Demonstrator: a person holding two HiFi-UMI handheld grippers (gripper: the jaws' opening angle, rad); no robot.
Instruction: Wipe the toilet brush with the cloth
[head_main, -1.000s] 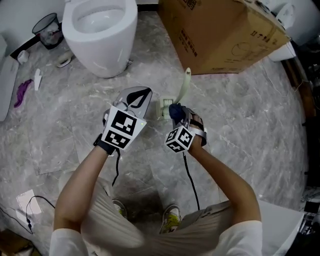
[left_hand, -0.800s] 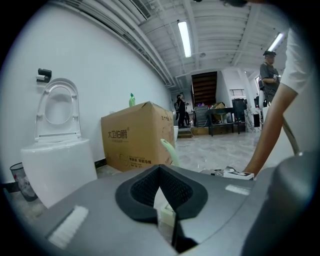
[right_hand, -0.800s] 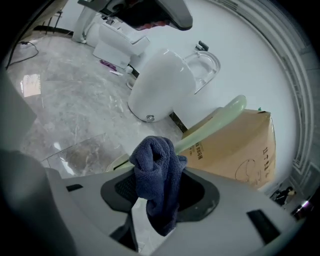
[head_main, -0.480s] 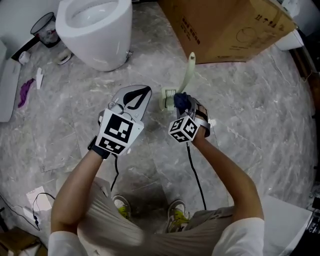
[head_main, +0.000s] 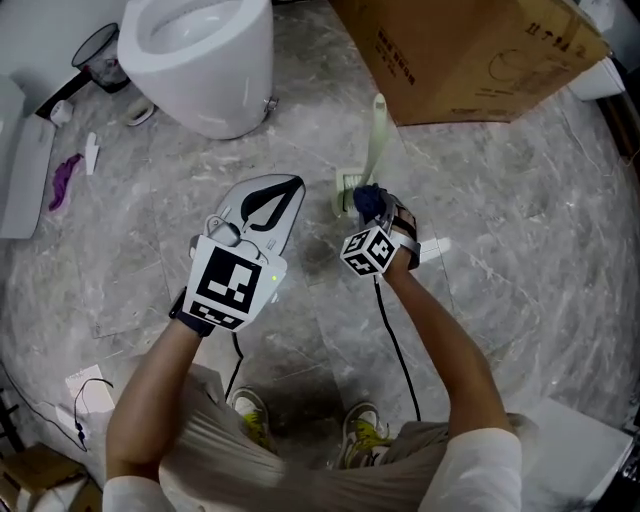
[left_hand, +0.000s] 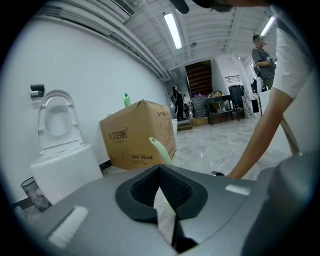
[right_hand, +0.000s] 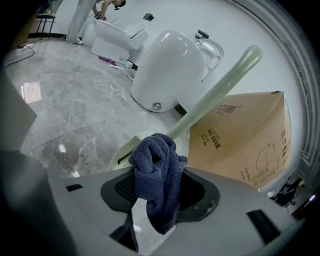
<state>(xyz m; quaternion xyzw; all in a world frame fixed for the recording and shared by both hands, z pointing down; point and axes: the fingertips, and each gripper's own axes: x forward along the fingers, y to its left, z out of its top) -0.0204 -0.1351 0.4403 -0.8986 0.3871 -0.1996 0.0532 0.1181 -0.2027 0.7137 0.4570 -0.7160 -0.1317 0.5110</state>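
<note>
The pale green toilet brush (head_main: 376, 135) stands in its holder (head_main: 345, 192) on the marble floor, handle leaning toward the box. My right gripper (head_main: 366, 207) is shut on a dark blue cloth (head_main: 364, 198), which rests against the lower handle just above the holder. In the right gripper view the cloth (right_hand: 156, 167) bulges out of the right gripper (right_hand: 157, 187), with the brush handle (right_hand: 220, 85) rising behind it. My left gripper (head_main: 284, 186) hovers left of the brush, shut and holding nothing. In the left gripper view, only the handle tip (left_hand: 161, 149) shows beyond the left gripper (left_hand: 161, 197).
A white toilet (head_main: 200, 50) stands at the upper left and a large cardboard box (head_main: 470, 50) at the upper right. A small bin (head_main: 100, 45), a purple item (head_main: 62, 180) and a white board (head_main: 25, 170) lie at the far left. Cables trail near the person's feet.
My left gripper has drawn back and away from the brush. The right gripper keeps the cloth against the lower handle, barely shifted. The head camera has moved slightly.
</note>
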